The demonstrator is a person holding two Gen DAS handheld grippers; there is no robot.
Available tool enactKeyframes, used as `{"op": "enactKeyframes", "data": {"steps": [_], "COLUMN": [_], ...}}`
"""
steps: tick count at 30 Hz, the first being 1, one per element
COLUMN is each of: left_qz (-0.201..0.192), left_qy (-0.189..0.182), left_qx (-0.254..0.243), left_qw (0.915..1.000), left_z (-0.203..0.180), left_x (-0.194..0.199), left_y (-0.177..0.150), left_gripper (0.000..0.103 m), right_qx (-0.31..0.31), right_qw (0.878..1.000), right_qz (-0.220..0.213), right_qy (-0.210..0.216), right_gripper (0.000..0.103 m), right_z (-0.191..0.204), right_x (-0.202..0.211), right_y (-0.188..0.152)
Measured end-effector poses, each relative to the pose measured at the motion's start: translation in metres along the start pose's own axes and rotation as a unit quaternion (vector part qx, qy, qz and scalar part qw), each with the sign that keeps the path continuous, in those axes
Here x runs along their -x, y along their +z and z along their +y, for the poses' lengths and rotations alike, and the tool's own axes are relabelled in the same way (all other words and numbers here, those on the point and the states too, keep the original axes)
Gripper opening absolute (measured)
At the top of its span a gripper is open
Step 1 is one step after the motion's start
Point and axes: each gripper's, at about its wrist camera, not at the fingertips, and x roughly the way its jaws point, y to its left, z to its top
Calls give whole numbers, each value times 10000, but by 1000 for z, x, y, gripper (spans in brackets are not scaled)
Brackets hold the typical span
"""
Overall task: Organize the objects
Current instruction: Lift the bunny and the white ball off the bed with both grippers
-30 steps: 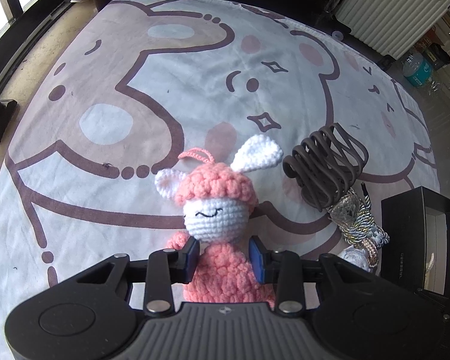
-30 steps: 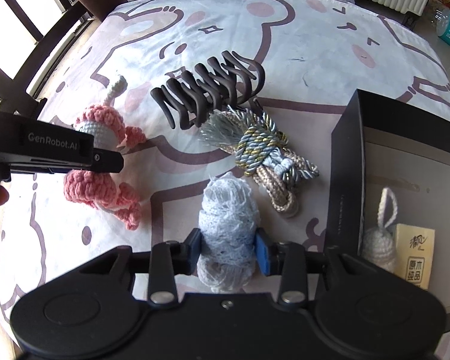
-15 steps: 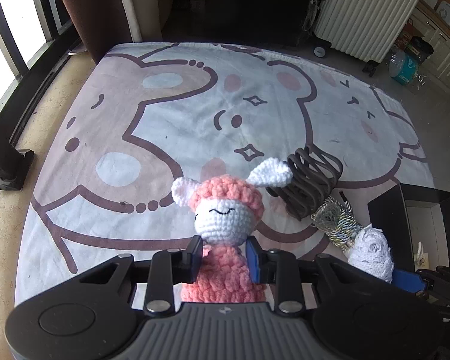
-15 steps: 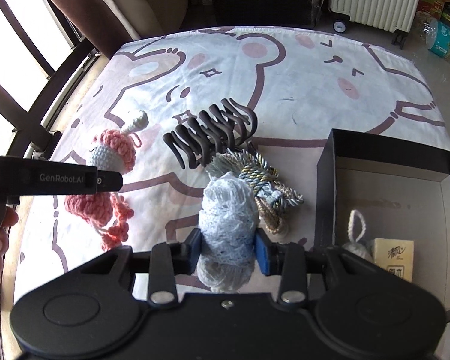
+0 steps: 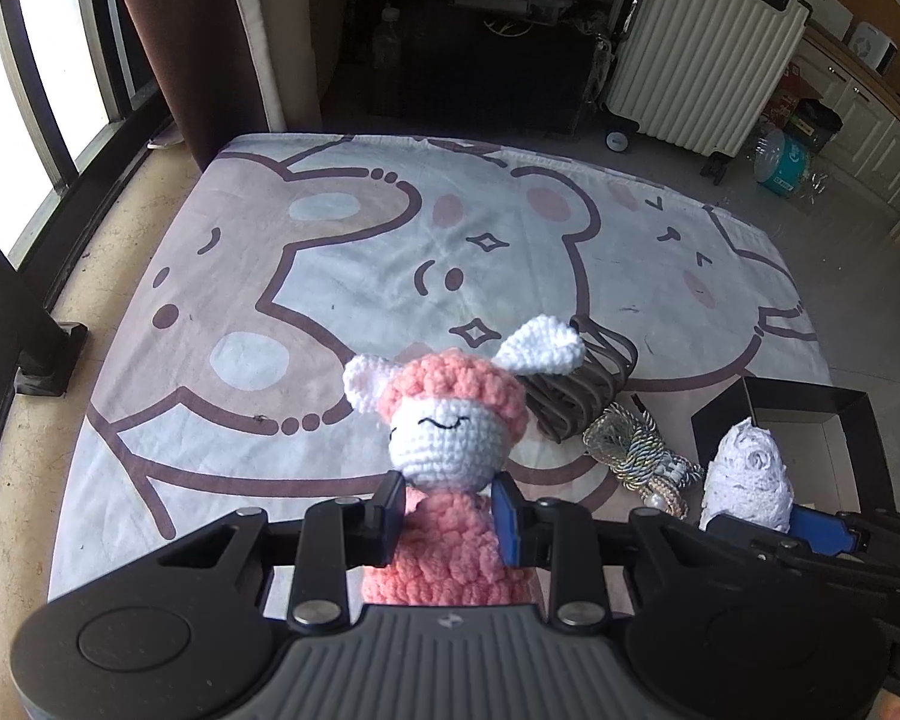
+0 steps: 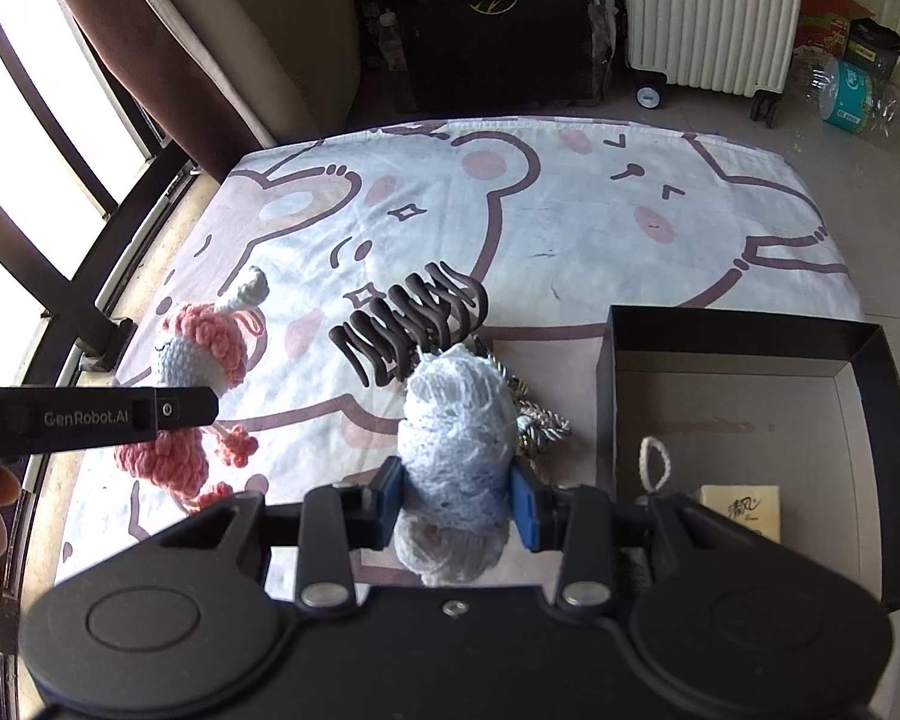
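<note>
Left wrist view: your left gripper is closed partway on the crocheted doll, its pads pressed into the pink body just below the white head. The doll hangs clear of the bear-print cloth, head upright and ears above the fingers.

Right wrist view: your right gripper is likewise closed partway on the roll of pale lace, gripped around its lower middle with the loose end hanging below the pads. The roll is lifted above the cloth, just left of the open black box.

Handling, as a judgement: both items are light and soft. The yarn body gives under the pads, so you hold it best where it is thickest; the limbs dangle freely and may catch on a box wall. The lace compresses and can unwind, so keep hold across the wound bulk, not a loose edge. Neither looks fragile or slippery.

Still on the cloth: a brown hair claw, stiff and springy in appearance, best taken across its spine, and a bundle of twisted cord just beside it, limp and likely to trail.

The box already holds a small crocheted ball with a loop and a small printed carton.
</note>
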Motion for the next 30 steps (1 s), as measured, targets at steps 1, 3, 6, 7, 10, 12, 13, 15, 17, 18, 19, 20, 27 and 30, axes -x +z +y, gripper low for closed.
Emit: {"op": "enactKeyframes", "data": {"steps": [1,3,6,7,10,12,13,15,17,18,19,20,27,30], "left_qz": [-39,-120,-227,-251,-310,-356,-379,-422,-457,-476,-488,-498,-554,-566], "left_qy": [5,35,62,59,50,47,49,54,54,55,60,69,69,65], "left_qx": [-19,-77,-144,-152,-176,-198,-206,-229,-227,-209,-200,-194,-167,-172], "left_qw": [10000,9999,9996,9996,9994,9992,9991,9988,9987,9986,9986,9985,9983,9982], "left_z": [-1,-4,-9,-11,-14,-17,-18,-20,-21,-21,-21,-21,-23,-25], "left_x": [3,10,19,21,27,31,33,36,39,41,41,42,47,48], "left_y": [-1,-2,-3,-4,-6,-7,-8,-10,-11,-12,-12,-12,-14,-14], "left_gripper": [33,32,33,33,33,33,33,33,33,33,33,33,33,33], "right_qx": [6,8,-18,-29,-49,-50,-48,-54,-37,-28,-27,-30,-53,-53], "right_qw": [10000,9999,9997,9996,9994,9992,9991,9989,9985,9984,9982,9981,9974,9971], "right_qz": [-39,-118,-233,-269,-336,-371,-393,-449,-509,-529,-548,-565,-681,-709], "right_qy": [-8,-14,-44,-59,-89,-112,-128,-153,-190,-209,-228,-239,-243,-259], "right_gripper": [38,38,38,38,38,38,38,38,38,38,38,38,38,38], "right_z": [0,0,-2,-3,-6,-8,-9,-10,-11,-12,-12,-12,-14,-16], "right_x": [3,9,17,19,25,28,30,34,37,38,40,41,48,50], "right_y": [0,0,0,0,-2,-2,-3,-4,-4,-4,-4,-4,-5,-5]}}
